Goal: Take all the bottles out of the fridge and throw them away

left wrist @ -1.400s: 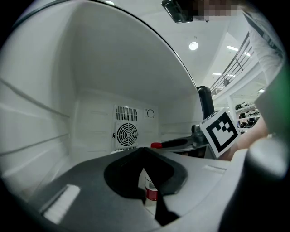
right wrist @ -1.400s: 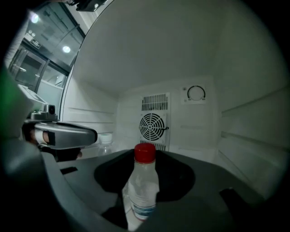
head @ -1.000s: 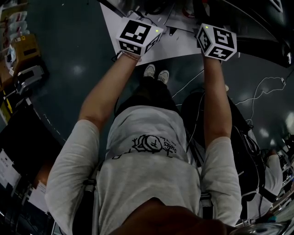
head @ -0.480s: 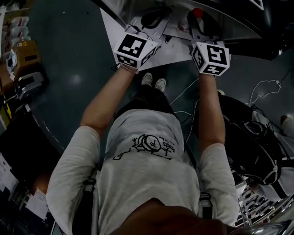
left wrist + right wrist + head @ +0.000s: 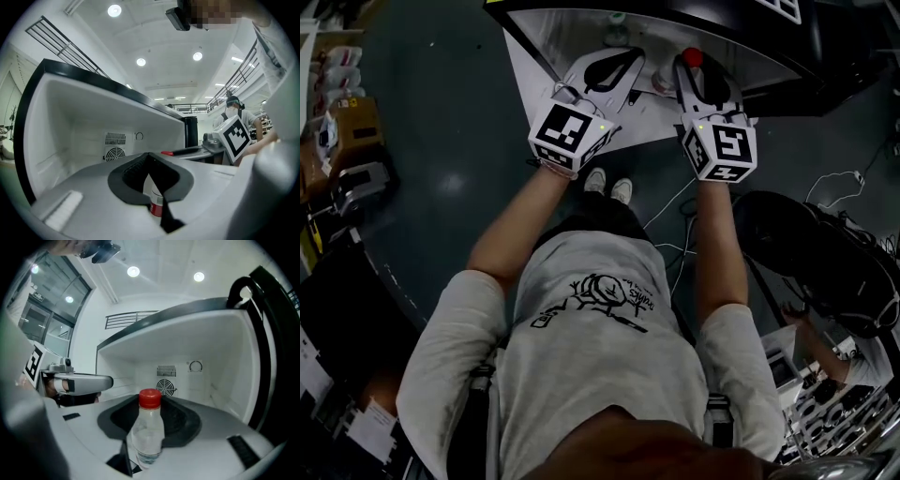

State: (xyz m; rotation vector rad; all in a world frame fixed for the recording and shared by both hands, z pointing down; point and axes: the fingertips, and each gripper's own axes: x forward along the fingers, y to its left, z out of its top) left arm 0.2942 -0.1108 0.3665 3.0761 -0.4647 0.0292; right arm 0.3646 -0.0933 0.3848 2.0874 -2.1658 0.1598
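1. Right claw (image 5: 701, 67): closed on the red-capped bottle (image 5: 149, 432), with a pad on either side of its clear body. I judge this a grip, not a hover. The bottle sits at the centre of the right gripper view. Its long axis is upright, cap up, crossing the claw's near-level line.
2. Left claw (image 5: 617, 62): closed about the red-labelled bottle (image 5: 156, 199). Only a strip of white body and red label shows in the slot between the pads, low centre of the left gripper view. The cap is hidden. The axis looks roughly upright, but I am not certain.
3. Both claws are at the mouth of the fridge (image 5: 562, 28), at the top of the head view, side by side and apart. The fan grille (image 5: 166, 387) on the back wall shows behind the bottles.
4. Relation that governs the next move: each bottle lies inside its claw, so the way out matters. The fridge opening faces me, so withdrawal runs toward the bottom of the head view.
5. A dark rounded shape (image 5: 811, 253) sits at the right of the head view, beside my right arm. It may be the bin, but I cannot confirm this. If it is, the right hand is nearer.
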